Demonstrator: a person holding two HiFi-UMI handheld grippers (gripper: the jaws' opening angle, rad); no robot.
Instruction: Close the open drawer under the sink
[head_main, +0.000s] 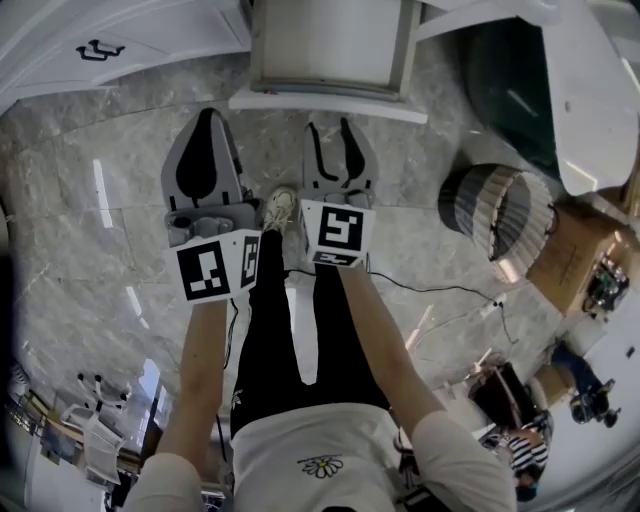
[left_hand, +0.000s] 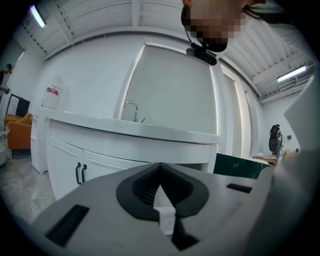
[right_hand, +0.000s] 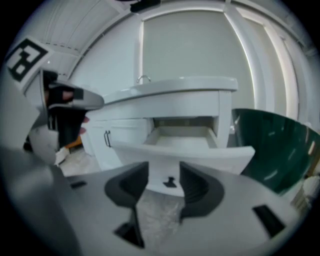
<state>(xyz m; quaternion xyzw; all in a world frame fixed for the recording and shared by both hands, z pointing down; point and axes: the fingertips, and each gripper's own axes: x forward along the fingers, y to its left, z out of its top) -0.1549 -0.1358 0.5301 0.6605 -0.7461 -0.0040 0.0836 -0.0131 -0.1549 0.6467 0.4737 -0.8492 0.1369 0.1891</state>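
Observation:
The white drawer (head_main: 330, 45) stands pulled out of the vanity under the sink; in the right gripper view its empty inside (right_hand: 182, 137) and its front panel (right_hand: 200, 157) with a small dark handle (right_hand: 170, 182) show. My right gripper (right_hand: 164, 175) is open with nothing between its jaws and points at that front panel, a little short of it. In the head view this right gripper (head_main: 330, 128) hangs just below the drawer. My left gripper (head_main: 207, 118) is beside it, to the left. Its jaws meet, so the left gripper (left_hand: 160, 172) is shut and empty, facing the vanity.
Closed cupboard doors with dark handles (left_hand: 80, 172) lie left of the drawer, under the tap (left_hand: 131, 107). A dark green tub (right_hand: 270, 145) stands right of the vanity. A ribbed bin (head_main: 497, 212), a cardboard box (head_main: 575, 255) and a floor cable (head_main: 440, 290) are at the right.

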